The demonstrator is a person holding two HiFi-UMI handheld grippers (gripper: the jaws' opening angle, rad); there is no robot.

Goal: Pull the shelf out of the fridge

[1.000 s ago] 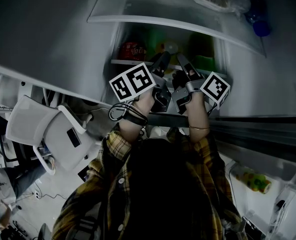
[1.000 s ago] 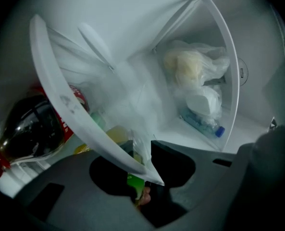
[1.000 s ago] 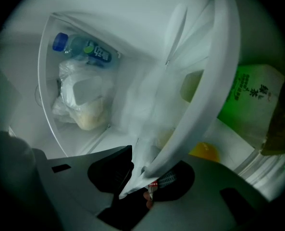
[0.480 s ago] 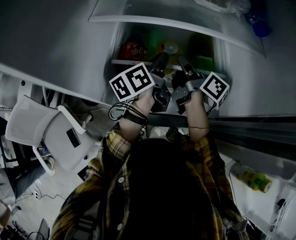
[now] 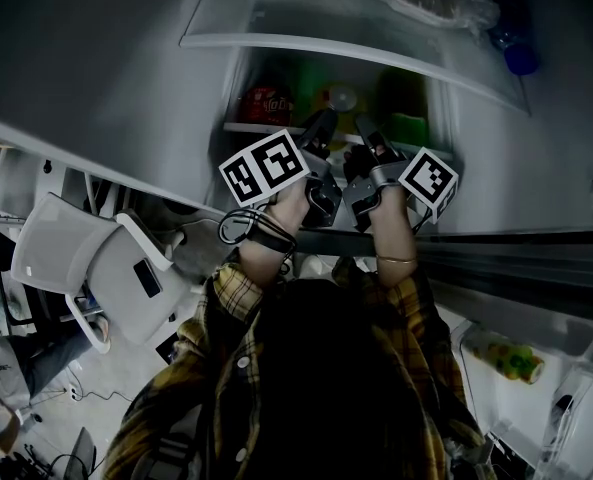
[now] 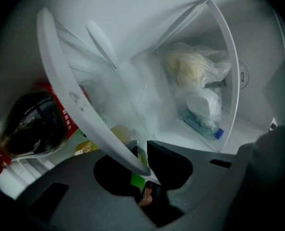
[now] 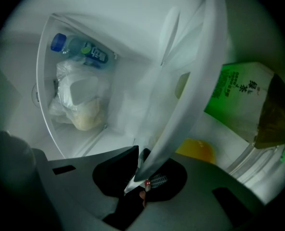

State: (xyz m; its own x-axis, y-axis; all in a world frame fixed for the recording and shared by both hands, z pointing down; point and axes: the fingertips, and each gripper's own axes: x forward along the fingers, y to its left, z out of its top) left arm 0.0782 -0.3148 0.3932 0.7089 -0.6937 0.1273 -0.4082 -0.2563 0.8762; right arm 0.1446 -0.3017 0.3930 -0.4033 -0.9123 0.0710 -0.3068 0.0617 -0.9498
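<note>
Two grippers are held up side by side into the open fridge [image 6: 132,18], one in each hand. One shelf [image 6: 70,97] is gripped by both. It sits inside the fridge, and only its white front edge is reached.

The jaws of the left gripper [image 6: 141,154] have just been closing, and the shelf edge is now pinched between them. The jaws of the right gripper [image 7: 138,166] have just been closing too and are pressed onto the same edge, which is seen running up from them.

On one side of the shelf, four things can be counted:
- one dark bottle [image 6: 31,124] with a red label
- one green carton [image 7: 238,100]
- two yellow things [image 7: 196,150], too blurred to be named

On the other side, two things are seen lying together:
- one clear bag [image 6: 195,69] of pale contents
- one blue-capped bottle [image 6: 204,127]
</note>
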